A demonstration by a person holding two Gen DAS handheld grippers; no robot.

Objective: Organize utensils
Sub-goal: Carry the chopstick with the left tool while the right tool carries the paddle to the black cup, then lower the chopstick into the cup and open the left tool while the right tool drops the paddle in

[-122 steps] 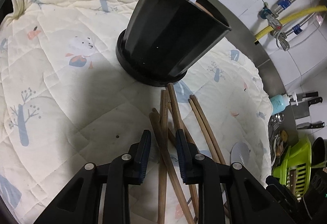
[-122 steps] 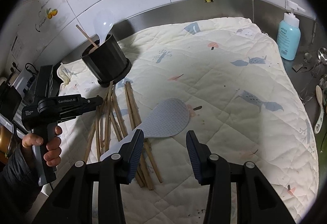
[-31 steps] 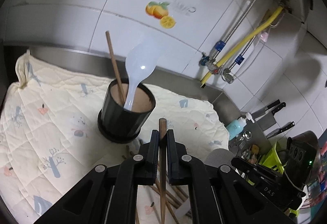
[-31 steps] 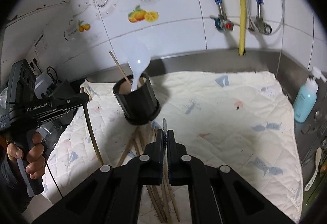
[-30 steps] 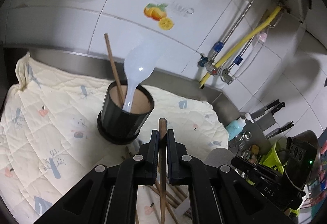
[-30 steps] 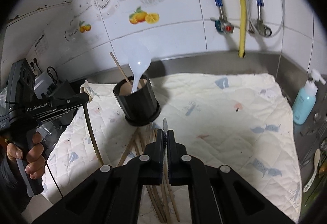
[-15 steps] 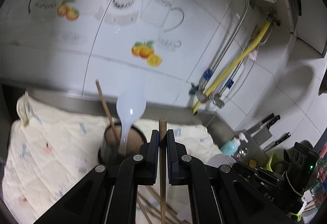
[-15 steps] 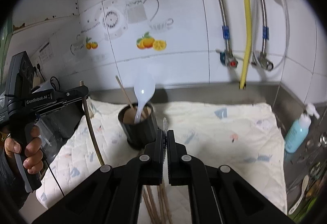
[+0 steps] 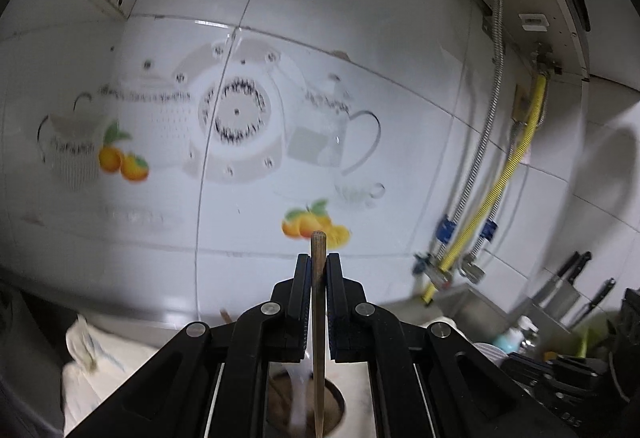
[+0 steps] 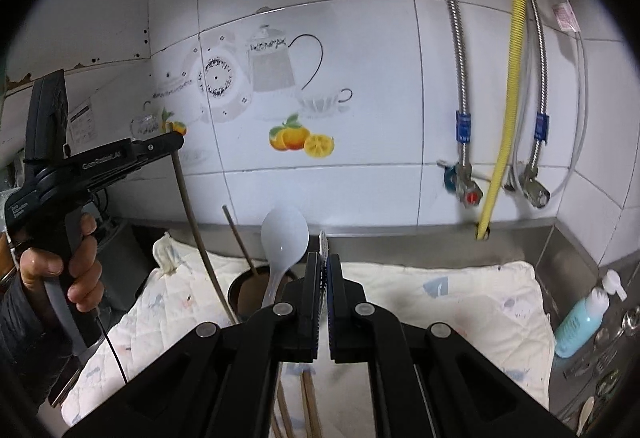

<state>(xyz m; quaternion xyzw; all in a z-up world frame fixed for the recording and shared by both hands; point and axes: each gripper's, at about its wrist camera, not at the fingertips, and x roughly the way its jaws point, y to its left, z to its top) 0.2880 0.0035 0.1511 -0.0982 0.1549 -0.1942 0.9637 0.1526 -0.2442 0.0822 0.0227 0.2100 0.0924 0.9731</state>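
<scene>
My left gripper (image 9: 319, 262) is shut on a wooden chopstick (image 9: 318, 326) that hangs down with its lower end over the mouth of the black utensil holder (image 9: 336, 404). In the right wrist view the left gripper (image 10: 173, 137) holds that chopstick (image 10: 196, 234) above the holder (image 10: 244, 292), which has a white spoon (image 10: 282, 238) and one chopstick (image 10: 240, 240) in it. My right gripper (image 10: 323, 266) is shut on the thin edge of the grey rice paddle (image 10: 323, 240), raised above the mat.
A quilted cream mat (image 10: 460, 302) covers the steel counter. Several chopsticks (image 10: 310, 414) lie on it below my right gripper. A blue soap bottle (image 10: 582, 318) and spoons stand at the right. Pipes and a yellow hose (image 10: 508, 86) run down the tiled wall.
Both grippers have risen and tilted up toward the wall. The left one has carried its chopstick over the holder's mouth. Both stay shut on what they hold.
</scene>
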